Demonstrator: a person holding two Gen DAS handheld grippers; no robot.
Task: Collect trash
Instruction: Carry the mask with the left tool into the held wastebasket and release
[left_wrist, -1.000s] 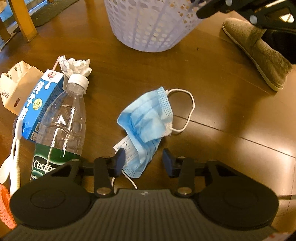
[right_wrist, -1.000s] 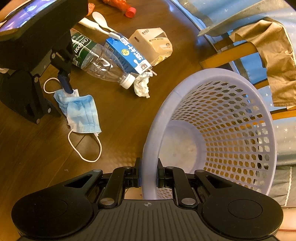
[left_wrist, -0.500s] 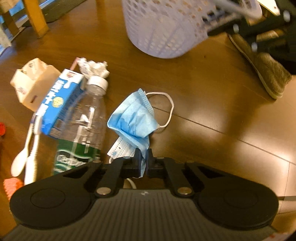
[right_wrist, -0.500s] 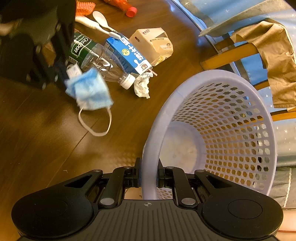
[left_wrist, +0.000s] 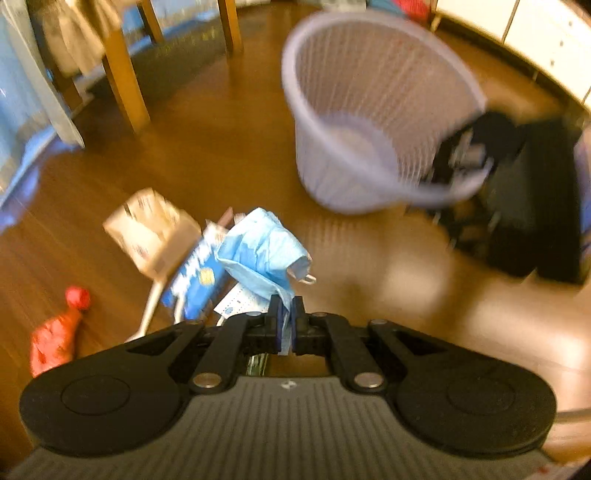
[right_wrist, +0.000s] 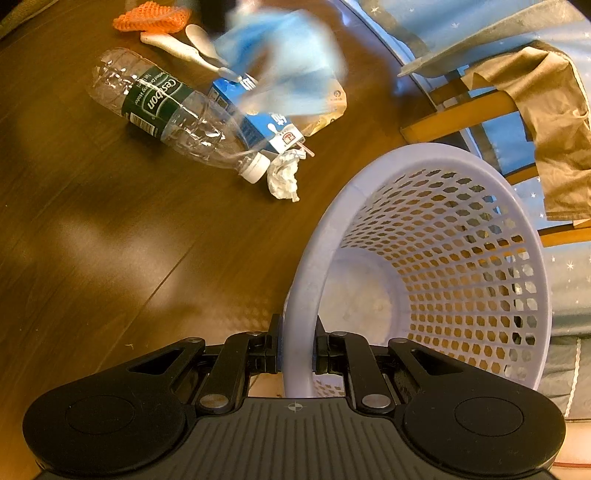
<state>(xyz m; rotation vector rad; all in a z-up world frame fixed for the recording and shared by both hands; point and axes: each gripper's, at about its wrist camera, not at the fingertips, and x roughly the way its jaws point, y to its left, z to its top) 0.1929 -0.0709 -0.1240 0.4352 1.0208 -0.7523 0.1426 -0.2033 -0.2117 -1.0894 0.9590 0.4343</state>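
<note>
Blue mask, motion-blurred, is pinched in the left claw; right claw clamps the basket rim.

A crumpled blue face mask is hanging pinched above the floor, near a tilted, empty lavender mesh basket.

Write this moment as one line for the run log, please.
left gripper: shut on face mask, lifted | right gripper: shut on basket rim | floor: water bottle, milk carton, crumpled tissue
</note>
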